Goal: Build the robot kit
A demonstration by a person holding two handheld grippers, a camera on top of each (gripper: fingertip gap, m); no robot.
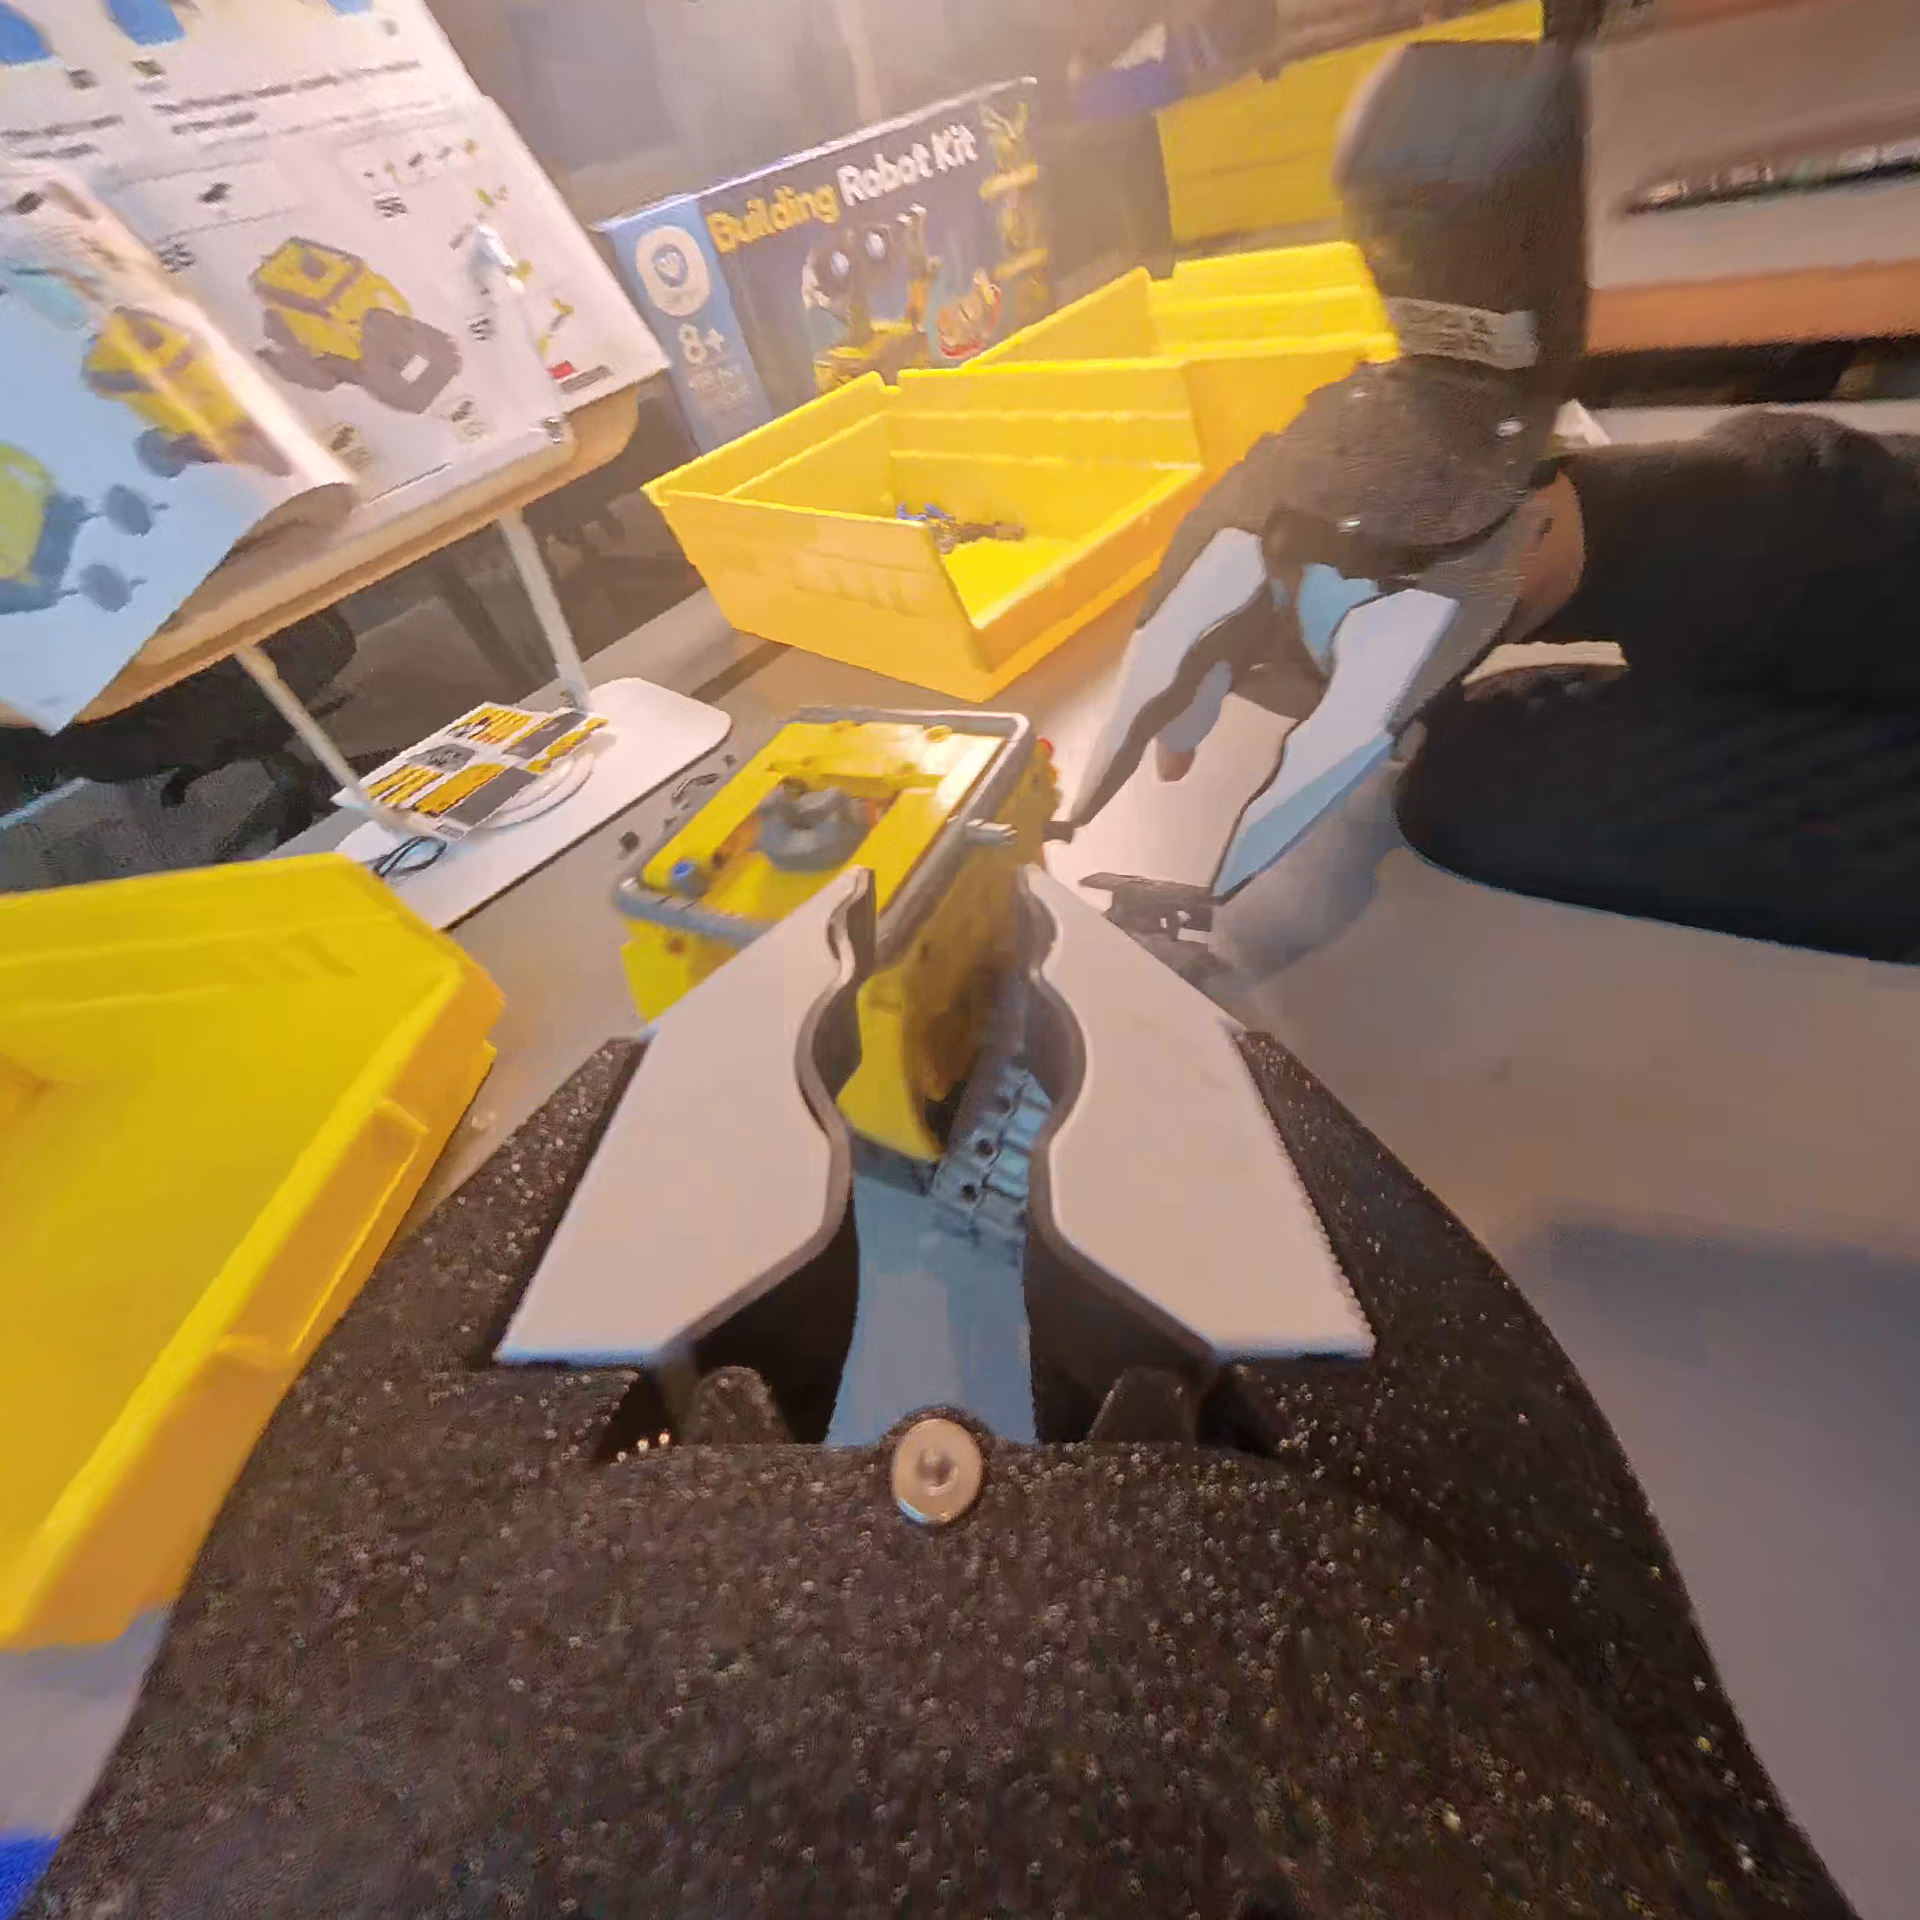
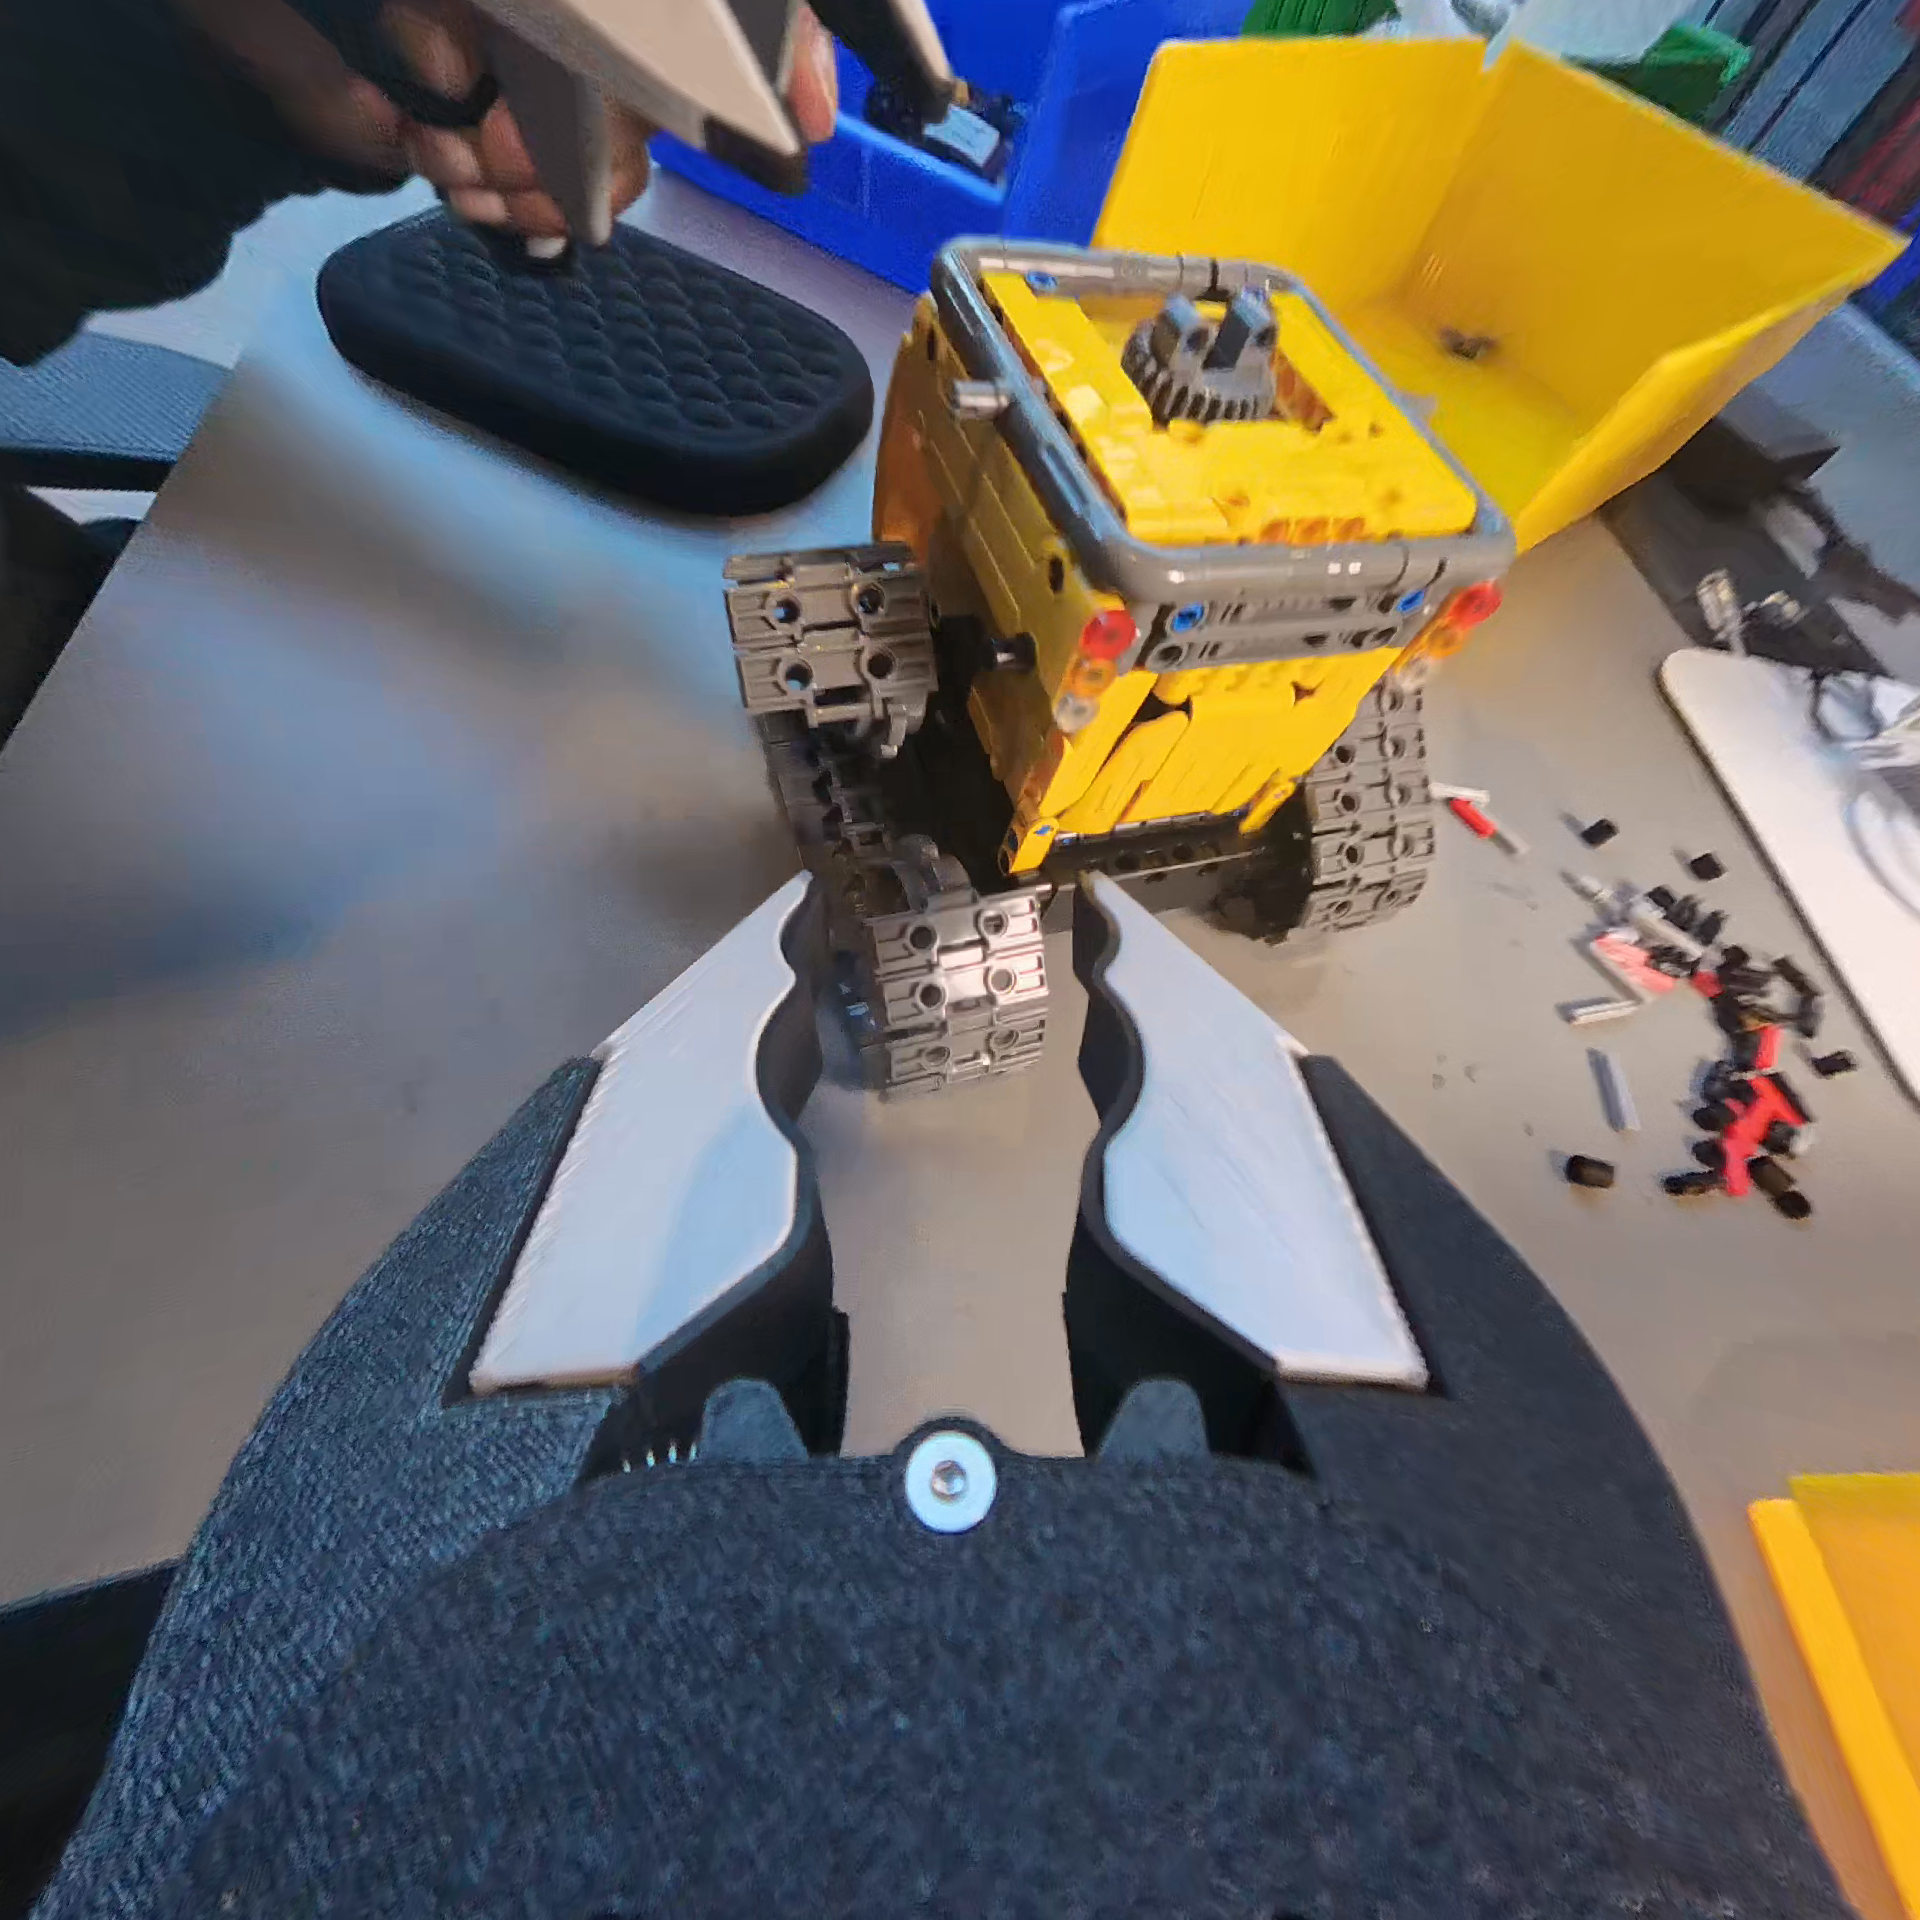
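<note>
Between the fingers of the left claw (image 1: pixel 951 894), in its own view, sits the yellow brick robot (image 1: pixel 831 821), pinched at its flank and grey track, a yellow bin (image 1: pixel 208 1143) to the left. From the right view, the right claw (image 2: pixel 945 883) gapes around the front tread (image 2: pixel 951 997), not yet touching; best squeeze squarely across the links while the other side steadies the body on the bench (image 2: pixel 312 831)

My right gripper (image 2: pixel 945 883) spreads its fingers (image 2: pixel 675 1143) around the front grey tread of a yellow brick-built tracked robot model (image 2: pixel 1164 582) standing on the grey table (image 2: pixel 312 831). A black honeycomb-textured pad (image 2: pixel 603 364) lies behind; small black and red pieces (image 2: pixel 1725 1049) are scattered to the right.
</note>
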